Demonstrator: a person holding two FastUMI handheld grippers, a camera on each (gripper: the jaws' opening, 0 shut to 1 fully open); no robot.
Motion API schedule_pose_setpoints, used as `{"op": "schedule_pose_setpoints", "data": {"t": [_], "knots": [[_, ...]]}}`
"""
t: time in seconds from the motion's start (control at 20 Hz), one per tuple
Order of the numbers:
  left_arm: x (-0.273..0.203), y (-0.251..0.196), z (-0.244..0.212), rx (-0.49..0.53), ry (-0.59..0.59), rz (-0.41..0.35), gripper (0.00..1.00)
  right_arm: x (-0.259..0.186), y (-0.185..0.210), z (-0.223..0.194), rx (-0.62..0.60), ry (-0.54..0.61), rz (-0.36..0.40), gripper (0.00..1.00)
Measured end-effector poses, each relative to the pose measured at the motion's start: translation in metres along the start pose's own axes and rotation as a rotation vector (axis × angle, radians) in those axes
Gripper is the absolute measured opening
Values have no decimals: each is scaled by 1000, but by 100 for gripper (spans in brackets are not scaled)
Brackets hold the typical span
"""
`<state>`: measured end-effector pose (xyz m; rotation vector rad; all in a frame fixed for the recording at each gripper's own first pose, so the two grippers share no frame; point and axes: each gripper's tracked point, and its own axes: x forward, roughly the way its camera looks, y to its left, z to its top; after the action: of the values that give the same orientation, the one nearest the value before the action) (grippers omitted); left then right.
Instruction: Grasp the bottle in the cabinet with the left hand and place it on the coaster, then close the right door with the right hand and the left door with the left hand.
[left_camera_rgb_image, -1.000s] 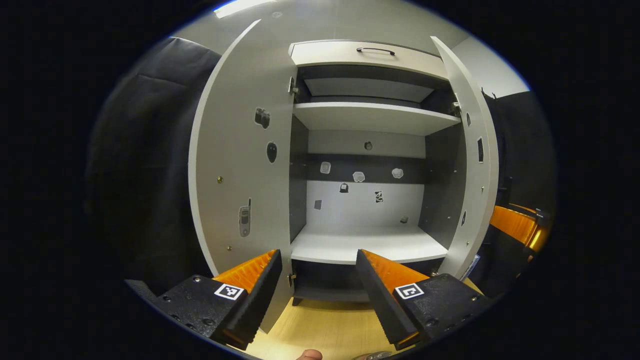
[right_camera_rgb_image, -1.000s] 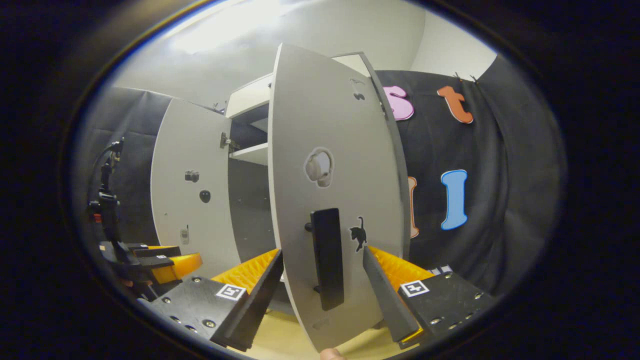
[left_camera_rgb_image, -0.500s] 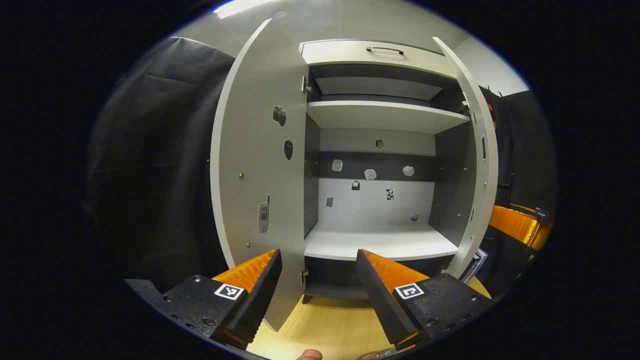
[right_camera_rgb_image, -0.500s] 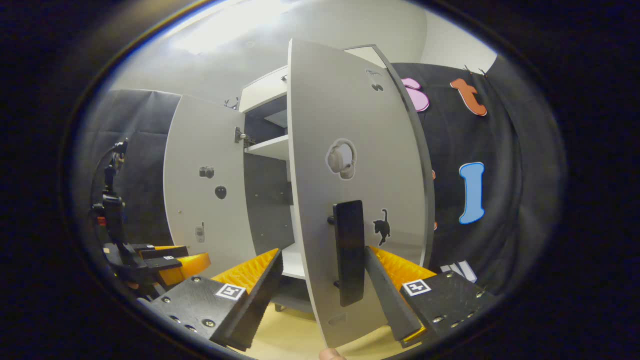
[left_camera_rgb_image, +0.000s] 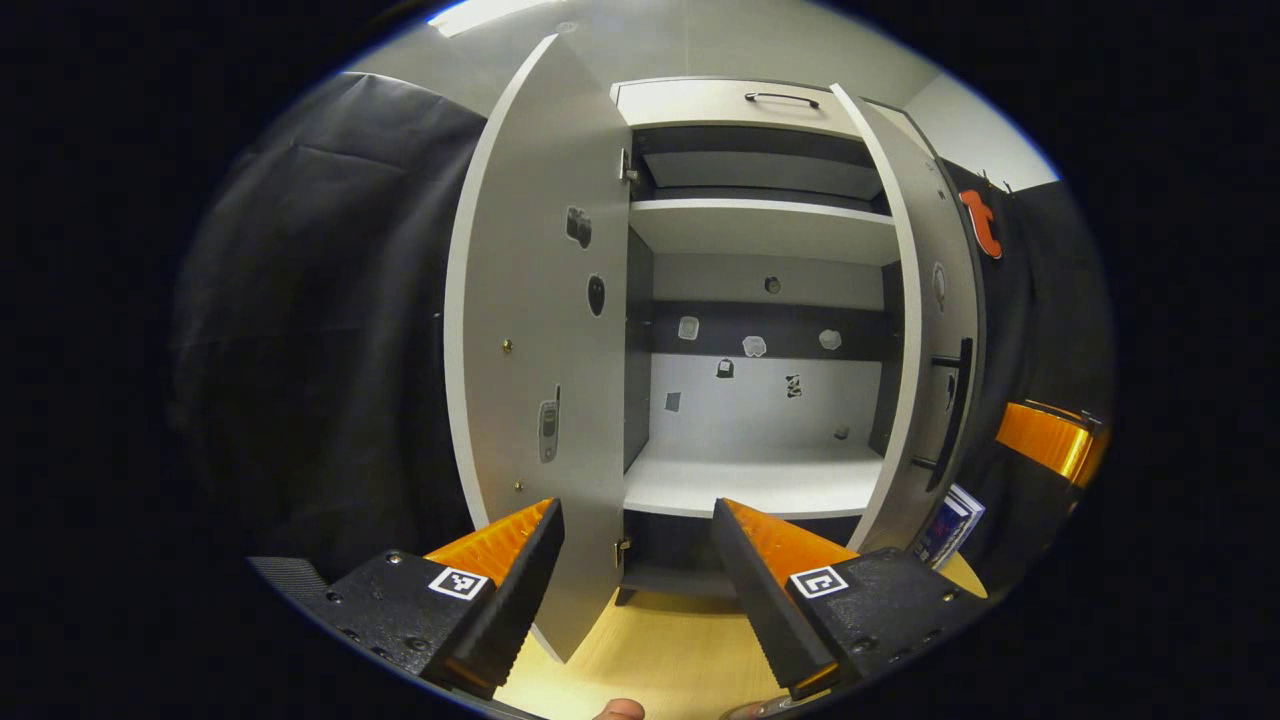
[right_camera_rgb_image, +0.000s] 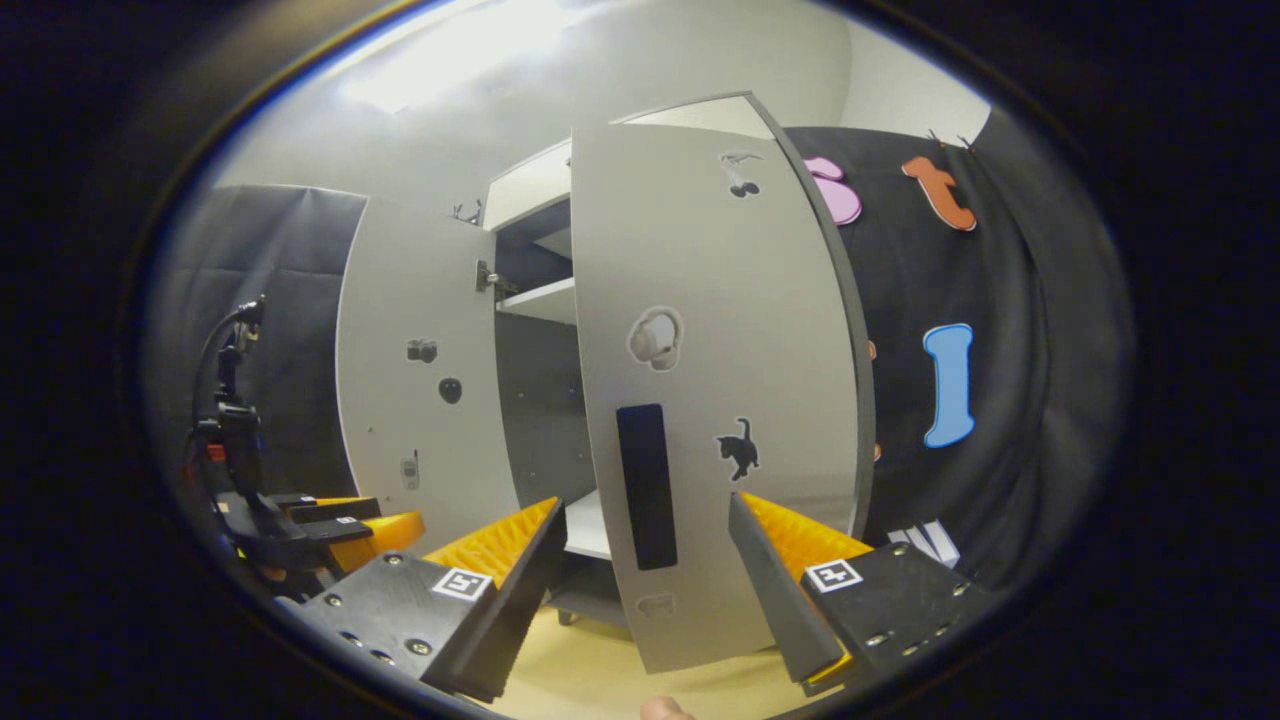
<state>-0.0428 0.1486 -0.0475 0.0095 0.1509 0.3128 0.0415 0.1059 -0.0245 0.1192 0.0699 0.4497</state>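
Left gripper view: camera rode low behind the black-and-orange left gripper (left_camera_rgb_image: 630, 585), faced straight into the open grey-and-white two-door cabinet (left_camera_rgb_image: 760, 230), near its front, sighting between the white left door (left_camera_rgb_image: 540, 330) and the white right door (left_camera_rgb_image: 925, 330). The orange-finned right gripper (left_camera_rgb_image: 1045, 440) appeared at the far right edge.

Right gripper view: camera rode behind the right gripper (right_camera_rgb_image: 645, 590), stood close before the right door's (right_camera_rgb_image: 720, 340) outer face and its flat black rectangular handle (right_camera_rgb_image: 645, 487), angled leftward.

Shared: both doors, the left door (right_camera_rgb_image: 420, 360) included; cabinet interior; pale wooden tabletop (left_camera_rgb_image: 660, 660); left gripper (right_camera_rgb_image: 345, 520) at left.
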Motion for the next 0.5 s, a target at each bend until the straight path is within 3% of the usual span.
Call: {"op": "schedule_pose_setpoints", "data": {"t": [0.5], "knots": [[-1, 6, -1, -6, -1, 10, 94, 0, -3, 0, 1, -1, -15, 98]]}}
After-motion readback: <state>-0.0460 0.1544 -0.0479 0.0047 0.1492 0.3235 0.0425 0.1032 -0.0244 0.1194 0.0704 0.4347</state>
